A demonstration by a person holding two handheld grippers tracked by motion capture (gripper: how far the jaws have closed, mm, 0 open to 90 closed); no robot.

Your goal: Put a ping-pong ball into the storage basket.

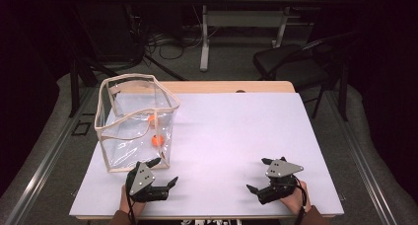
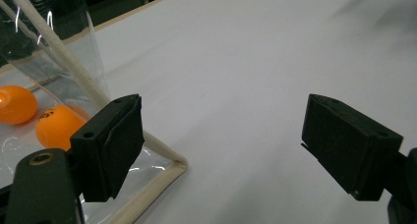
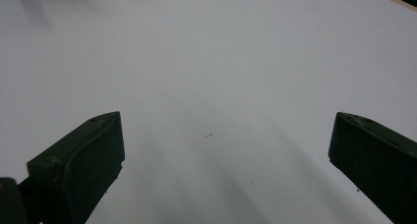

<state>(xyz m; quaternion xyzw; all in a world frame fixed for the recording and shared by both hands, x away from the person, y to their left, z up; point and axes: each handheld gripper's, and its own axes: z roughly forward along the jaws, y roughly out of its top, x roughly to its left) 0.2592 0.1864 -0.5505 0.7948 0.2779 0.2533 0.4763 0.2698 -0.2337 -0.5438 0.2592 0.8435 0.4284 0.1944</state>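
Observation:
A clear plastic bag [image 1: 136,121] with a cream trim stands open on the left of the white table [image 1: 231,136]. Two orange balls [image 1: 156,139] lie inside it; in the left gripper view they show through the wall [image 2: 54,126]. My left gripper [image 1: 164,170] rests near the table's front edge, just in front of the bag's near corner, open and empty [image 2: 221,140]. My right gripper [image 1: 259,174] sits at the front right, open, with only bare table between its jaws [image 3: 221,160].
A black chair [image 1: 296,62] stands beyond the table's far right corner. A second table's legs [image 1: 204,37] and cables lie on the floor at the back. A metal rail [image 1: 44,161] runs along the left side.

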